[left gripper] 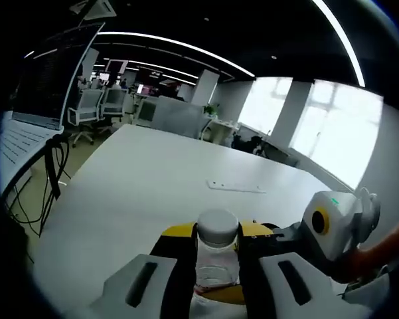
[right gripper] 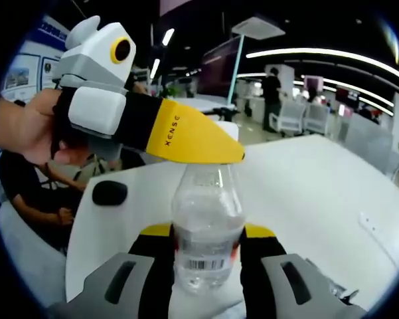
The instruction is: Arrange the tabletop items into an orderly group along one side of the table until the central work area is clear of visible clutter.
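Observation:
A clear plastic bottle [right gripper: 206, 219] with a white cap [left gripper: 218, 226] is held upright over the white table [right gripper: 305, 193]. My right gripper [right gripper: 206, 249] is shut on its lower body, at the barcode label. My left gripper [left gripper: 218, 242] is shut around the bottle's top, its yellow-tipped jaws on either side of the cap. In the right gripper view the left gripper [right gripper: 219, 149] reaches in from the left in a person's hand [right gripper: 26, 126], and its yellow jaw covers the cap. The right gripper [left gripper: 285, 236] enters the left gripper view from the right.
An open laptop [left gripper: 26, 133] with hanging cables [left gripper: 53, 166] sits at the table's left edge. A thin white strip [left gripper: 236, 187] lies mid-table. A small black rounded object [right gripper: 109, 193] rests near the table's corner, where a person [right gripper: 26, 193] sits. Office chairs [left gripper: 86, 109] stand beyond.

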`<action>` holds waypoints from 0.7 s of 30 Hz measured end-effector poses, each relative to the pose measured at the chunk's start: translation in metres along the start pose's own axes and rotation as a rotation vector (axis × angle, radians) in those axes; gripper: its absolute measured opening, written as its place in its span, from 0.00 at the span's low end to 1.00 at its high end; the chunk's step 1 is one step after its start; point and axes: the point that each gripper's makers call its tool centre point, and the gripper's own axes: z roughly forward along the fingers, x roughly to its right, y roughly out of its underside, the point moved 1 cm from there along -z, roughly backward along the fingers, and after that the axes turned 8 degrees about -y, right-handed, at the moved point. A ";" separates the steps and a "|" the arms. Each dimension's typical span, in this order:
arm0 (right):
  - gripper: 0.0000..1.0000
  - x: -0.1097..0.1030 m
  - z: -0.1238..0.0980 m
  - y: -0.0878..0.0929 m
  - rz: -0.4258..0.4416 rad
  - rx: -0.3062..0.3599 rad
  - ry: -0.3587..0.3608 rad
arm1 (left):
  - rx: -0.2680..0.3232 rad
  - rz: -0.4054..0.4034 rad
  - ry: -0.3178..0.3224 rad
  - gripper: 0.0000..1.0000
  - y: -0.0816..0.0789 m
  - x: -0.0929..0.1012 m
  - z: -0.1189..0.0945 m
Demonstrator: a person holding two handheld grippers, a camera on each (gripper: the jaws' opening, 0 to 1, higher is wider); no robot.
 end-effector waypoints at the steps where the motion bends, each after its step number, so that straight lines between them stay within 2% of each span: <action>1: 0.34 0.000 -0.001 0.000 -0.001 -0.002 -0.001 | -0.002 0.008 0.001 0.22 0.000 0.001 0.000; 21: 0.34 -0.003 -0.013 0.009 -0.008 -0.056 -0.004 | -0.064 0.127 0.025 0.22 0.008 0.025 -0.004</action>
